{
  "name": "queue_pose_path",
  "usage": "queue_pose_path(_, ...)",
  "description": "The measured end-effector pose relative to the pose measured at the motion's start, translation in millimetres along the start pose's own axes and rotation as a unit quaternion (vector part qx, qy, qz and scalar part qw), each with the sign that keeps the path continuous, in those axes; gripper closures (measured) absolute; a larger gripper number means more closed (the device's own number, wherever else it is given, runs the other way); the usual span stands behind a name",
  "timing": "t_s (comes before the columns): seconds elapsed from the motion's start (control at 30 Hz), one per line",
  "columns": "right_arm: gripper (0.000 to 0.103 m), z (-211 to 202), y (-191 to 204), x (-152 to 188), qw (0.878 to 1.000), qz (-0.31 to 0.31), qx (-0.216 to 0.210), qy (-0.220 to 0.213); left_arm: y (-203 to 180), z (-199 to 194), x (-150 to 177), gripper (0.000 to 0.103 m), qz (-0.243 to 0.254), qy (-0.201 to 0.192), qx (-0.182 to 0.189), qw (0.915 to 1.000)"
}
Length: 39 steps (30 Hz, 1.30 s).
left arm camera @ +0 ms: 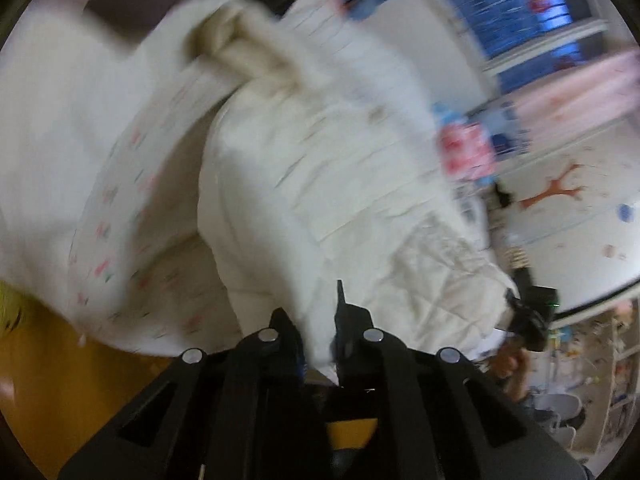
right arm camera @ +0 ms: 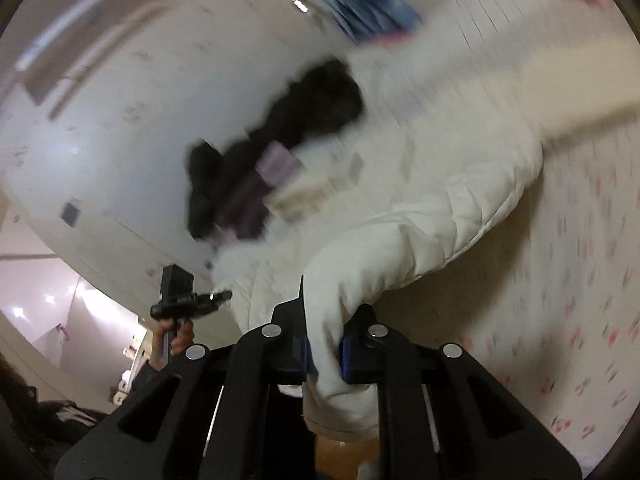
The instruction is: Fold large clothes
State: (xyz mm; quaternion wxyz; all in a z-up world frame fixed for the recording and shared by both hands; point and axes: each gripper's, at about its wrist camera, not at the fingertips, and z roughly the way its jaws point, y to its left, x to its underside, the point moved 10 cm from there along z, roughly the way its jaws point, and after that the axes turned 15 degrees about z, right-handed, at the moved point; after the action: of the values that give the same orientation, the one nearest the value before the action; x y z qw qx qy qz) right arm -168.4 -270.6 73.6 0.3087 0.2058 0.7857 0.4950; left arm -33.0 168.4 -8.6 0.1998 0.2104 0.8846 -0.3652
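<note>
Between both grippers' (left arm camera: 320, 320) (right arm camera: 324, 332) closed jaws hangs a white jacket (left arm camera: 320, 152); no legible writing.

Bright indoor light, heavy motion blur throughout, fisheye bending and dark vignette at edges.

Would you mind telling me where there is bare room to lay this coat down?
The patterned sheet lies bare beside the white coat. It is crowded around the dark clothes and the blue-pink pile.

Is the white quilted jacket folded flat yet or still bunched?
Still bunched: the white quilted jacket hangs crumpled, pinched by left gripper and right gripper.
</note>
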Motion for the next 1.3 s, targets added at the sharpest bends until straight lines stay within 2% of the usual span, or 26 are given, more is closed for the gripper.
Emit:
queue_pose_path(0.07,0.092,-22.1,22.5,-7.4,1.000,-0.018,-0.003,-0.013,-26.3,-24.0,-10.7,0.092,0.023,-0.019,0.009,0.9995)
queue_pose_path(0.13,0.092,-37.8,21.6,-3.4,1.000,-0.021,0.009,-0.008,-30.8,-34.5,-5.2,0.092,0.030,-0.013,0.008,0.9994)
queue_pose_path(0.2,0.090,-45.4,-3.7,18.9,0.998,-0.014,0.052,0.028,-21.1,-28.8,14.4,0.092,0.036,0.029,0.001,0.9989)
queue_pose_path(0.27,0.084,-44.7,-49.9,50.5,0.989,0.003,0.118,0.087,10.9,-11.6,52.9,0.090,0.037,0.114,-0.028,0.9924)
queue_pose_path(0.3,0.084,-41.0,-75.9,68.2,0.981,0.014,0.156,0.116,31.4,-7.2,66.5,0.087,0.023,0.143,-0.050,0.9883)
queue_pose_path(0.37,0.084,-47.9,-105.4,77.8,0.974,0.031,0.189,0.118,58.4,-12.1,75.9,0.087,0.005,0.157,-0.090,0.9835)
queue_pose_path(0.43,0.081,-66.9,-108.1,59.6,0.982,0.047,0.165,0.075,66.0,-27.5,63.3,0.084,0.007,0.135,-0.116,0.9840)
queue_pose_path(0.47,0.076,-76.2,-102.0,38.2,0.987,0.048,0.146,0.039,62.8,-34.8,49.1,0.084,0.023,0.119,-0.139,0.9829)
queue_pose_path(0.53,0.053,-80.3,-90.9,-0.3,0.990,0.038,0.134,-0.010,49.1,-41.1,10.9,0.072,0.075,0.092,-0.204,0.9717)
queue_pose_path(0.57,0.048,-76.8,-85.9,-25.5,0.989,0.025,0.139,-0.036,33.9,-38.7,-10.1,0.062,0.106,0.079,-0.220,0.9665)
queue_pose_path(0.6,0.045,-67.6,-81.3,-49.8,0.988,0.013,0.143,-0.053,15.1,-33.2,-31.6,0.050,0.133,0.057,-0.218,0.9652)
queue_pose_path(0.63,0.045,-61.2,-80.2,-66.0,0.988,0.004,0.143,-0.062,2.8,-27.0,-51.5,0.042,0.152,0.037,-0.214,0.9643)
queue_pose_path(0.67,0.045,-49.1,-80.0,-92.5,0.985,-0.004,0.151,-0.084,-14.2,-18.9,-73.2,0.024,0.174,0.005,-0.209,0.9624)
queue_pose_path(0.7,0.043,-45.4,-91.8,-117.7,0.982,0.005,0.155,-0.106,-32.3,-10.6,-92.9,0.011,0.193,-0.033,-0.200,0.9599)
queue_pose_path(0.73,0.043,-36.1,-102.0,-139.7,0.981,0.028,0.147,-0.122,-50.7,5.1,-113.9,0.008,0.207,-0.078,-0.190,0.9565)
queue_pose_path(0.8,0.043,-43.7,-144.8,-177.7,0.975,0.110,0.108,-0.161,-78.8,51.8,-146.7,0.007,0.217,-0.127,-0.163,0.9541)
queue_pose_path(0.87,0.043,-68.1,-200.8,-206.8,0.955,0.184,0.092,-0.211,-91.3,97.2,-165.5,0.007,0.212,-0.143,-0.149,0.9552)
queue_pose_path(0.97,0.043,-124.4,-274.7,-231.9,0.921,0.243,0.098,-0.289,-94.0,170.5,-190.0,0.007,0.175,-0.158,-0.137,0.9622)
queue_pose_path(1.0,0.043,-136.9,-289.0,-237.9,0.914,0.250,0.100,-0.304,-89.8,190.1,-195.3,0.007,0.158,-0.158,-0.143,0.9641)
queue_pose_path(1.1,0.043,-185.0,-347.9,-260.4,0.886,0.290,0.108,-0.346,-65.5,234.9,-192.0,0.007,0.105,-0.154,-0.165,0.9686)
queue_pose_path(1.17,0.043,-205.1,-379.2,-276.8,0.874,0.305,0.108,-0.362,-48.8,251.4,-177.6,0.007,0.074,-0.149,-0.172,0.9710)
queue_pose_path(1.23,0.043,-221.7,-404.7,-295.7,0.868,0.315,0.091,-0.373,-37.4,261.7,-168.9,0.007,0.056,-0.136,-0.169,0.9745)
queue_pose_path(1.3,0.043,-226.9,-426.4,-318.3,0.863,0.317,0.070,-0.388,-31.3,269.0,-164.7,0.007,0.055,-0.133,-0.180,0.9732)
